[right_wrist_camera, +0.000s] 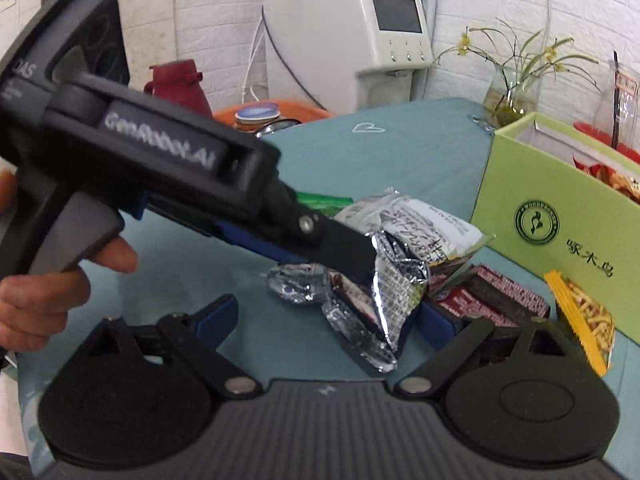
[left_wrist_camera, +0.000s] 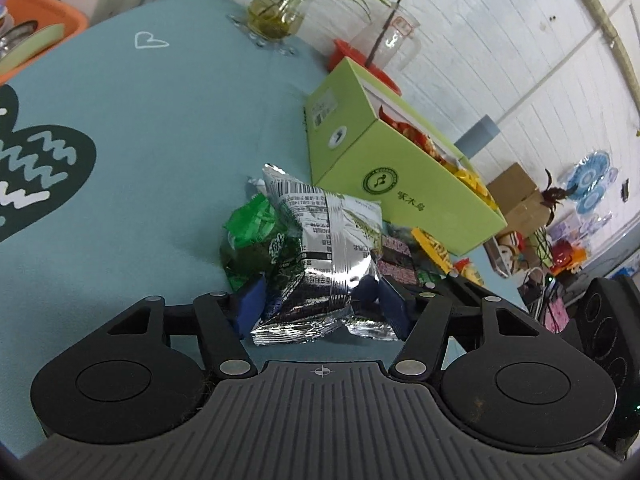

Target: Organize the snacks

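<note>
A crumpled silver snack packet [left_wrist_camera: 320, 248] lies on the teal tablecloth [left_wrist_camera: 140, 140]. My left gripper [left_wrist_camera: 322, 304] is shut on it, a blue pad on each side. From the right wrist, one of its black fingers [right_wrist_camera: 344, 250] presses into the same silver packet [right_wrist_camera: 404, 248]. My right gripper [right_wrist_camera: 326, 320] stands open close in front, and the packet's lower end hangs between its fingers untouched. A green packet [left_wrist_camera: 256, 228] lies just behind, with a maroon packet [right_wrist_camera: 492, 300] and a yellow packet [right_wrist_camera: 584, 320] to the right. The open light-green box [right_wrist_camera: 540, 208] holds several snacks.
A glass vase with a plant [left_wrist_camera: 276, 16] and a glass jar [left_wrist_camera: 392, 40] stand behind the box. An orange basin [left_wrist_camera: 36, 16] sits past the table's far-left edge. A white water dispenser [right_wrist_camera: 360, 36] and a red flask [right_wrist_camera: 180, 84] are behind. A person's hand [right_wrist_camera: 40, 300] holds the left gripper.
</note>
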Demonstrator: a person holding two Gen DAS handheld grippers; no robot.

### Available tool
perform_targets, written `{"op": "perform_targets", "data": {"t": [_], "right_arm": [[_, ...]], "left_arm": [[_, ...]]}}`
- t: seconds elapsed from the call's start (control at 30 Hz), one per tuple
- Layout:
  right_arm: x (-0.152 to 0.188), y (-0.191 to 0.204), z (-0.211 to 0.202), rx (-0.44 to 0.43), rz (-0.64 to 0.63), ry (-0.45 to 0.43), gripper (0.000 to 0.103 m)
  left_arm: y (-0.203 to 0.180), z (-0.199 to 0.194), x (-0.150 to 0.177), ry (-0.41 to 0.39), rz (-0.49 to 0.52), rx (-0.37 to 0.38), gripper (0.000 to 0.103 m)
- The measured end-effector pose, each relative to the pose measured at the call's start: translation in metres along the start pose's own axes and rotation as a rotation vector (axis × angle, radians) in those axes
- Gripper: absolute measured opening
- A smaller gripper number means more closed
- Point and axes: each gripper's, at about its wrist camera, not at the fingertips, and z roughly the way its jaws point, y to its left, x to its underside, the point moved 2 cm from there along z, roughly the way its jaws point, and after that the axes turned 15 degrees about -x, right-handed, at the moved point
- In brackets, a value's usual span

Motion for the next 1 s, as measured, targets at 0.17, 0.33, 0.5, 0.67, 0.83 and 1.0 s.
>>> {"op": "perform_targets", "data": {"t": [0.17,0.33,0.5,0.67,0.83,1.0], "right_arm": [[0.008,0.013,-0.024,0.016,-0.007,-0.017,0.094],[0.034,0.027,-0.054,0.035,0.022,-0.013,0.094],[0.065,0.03,-0.082,0.056,0.096,-0.023,0.093],[0.085,0.021,-0.104,0.084,0.194,-0.092,0.093],[0.087,0.015,-0.108,0.08,0.209,-0.138,0.093],[0.08,0.002,-0.093,0.059,0.252,-0.118,0.093]], "left_arm": [[-0.016,-0.004,0.022,0.043,0.019,0.054,0.045],[-0.042,-0.016,0.051,0.079,0.057,0.07,0.047],[-0.068,-0.02,0.075,0.131,0.11,0.107,0.059],[-0.066,-0.026,0.068,0.098,0.068,0.064,0.076],[-0.064,-0.022,0.061,0.09,0.036,0.043,0.076],[-0.077,-0.008,0.058,0.1,0.055,0.04,0.078]]}}
